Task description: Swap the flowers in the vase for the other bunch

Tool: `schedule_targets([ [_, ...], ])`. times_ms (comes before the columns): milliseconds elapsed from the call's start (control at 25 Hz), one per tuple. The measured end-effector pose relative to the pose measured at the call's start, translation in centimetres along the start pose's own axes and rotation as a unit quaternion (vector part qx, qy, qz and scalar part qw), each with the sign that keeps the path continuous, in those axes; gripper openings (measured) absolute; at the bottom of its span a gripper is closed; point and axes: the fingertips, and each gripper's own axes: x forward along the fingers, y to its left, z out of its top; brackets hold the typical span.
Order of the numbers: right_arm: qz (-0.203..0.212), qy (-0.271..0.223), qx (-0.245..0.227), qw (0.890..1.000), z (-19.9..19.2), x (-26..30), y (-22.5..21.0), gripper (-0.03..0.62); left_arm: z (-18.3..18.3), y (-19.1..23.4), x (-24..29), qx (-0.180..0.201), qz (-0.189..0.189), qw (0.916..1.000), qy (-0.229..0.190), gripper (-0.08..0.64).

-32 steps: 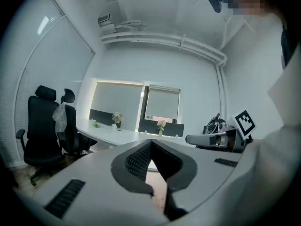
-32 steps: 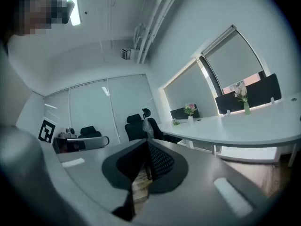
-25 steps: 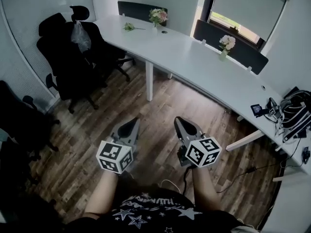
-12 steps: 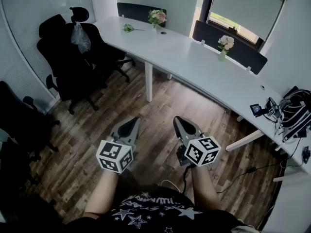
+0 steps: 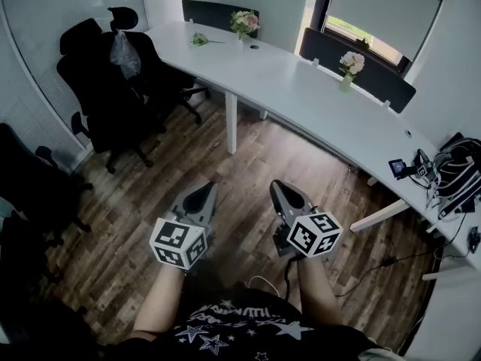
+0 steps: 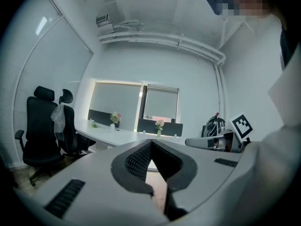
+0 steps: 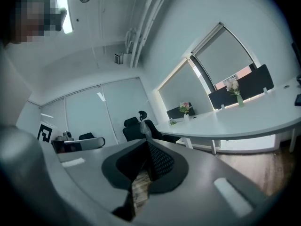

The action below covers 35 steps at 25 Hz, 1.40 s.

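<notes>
Your left tool (image 5: 210,189) and right tool (image 5: 276,186) are both shut on nothing, side by side over the floor. The tabletop (image 5: 301,96) is well ahead. At its far end the loose bunch (image 5: 199,41) lies flat, its stem pointing right toward the vase (image 5: 244,25) (more on your left tool's side).

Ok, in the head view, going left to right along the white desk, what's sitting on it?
loose bunch of flowers, lying flat → vase of pink flowers → second vase of flowers → small dark gadget → tangle of cables
</notes>
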Motion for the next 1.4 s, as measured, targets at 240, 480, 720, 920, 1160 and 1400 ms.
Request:
schedule_targets([
  [240,-0.013,0.015,0.001,1.0,-0.6,3.5,-1.0,0.002,-1.2,4.2,1.4,-0.019,0.009,0.9997,0.015,0.008],
  [480,-0.029,0.015,0.007,0.999,-0.2,9.3,-2.5,0.002,0.0,9.5,4.9,-0.024,-0.006,0.9996,0.015,0.008],
  [720,-0.056,0.011,0.002,0.998,1.5,16.8,-3.8,0.002,1.5,16.3,9.6,-0.023,-0.033,0.9989,0.024,0.008],
  [920,-0.075,0.01,-0.004,0.997,3.3,22.2,-4.5,0.002,3.6,21.4,12.6,-0.03,-0.051,0.998,0.021,0.008],
  [1160,-0.096,0.006,-0.007,0.995,4.1,26.6,-4.9,0.002,4.0,26.6,14.9,-0.05,-0.063,0.9964,0.025,0.008],
  [1400,-0.111,0.03,-0.016,0.993,3.0,29.1,-6.4,0.002,3.4,29.2,17.2,-0.064,-0.075,0.9946,0.034,0.008],
])
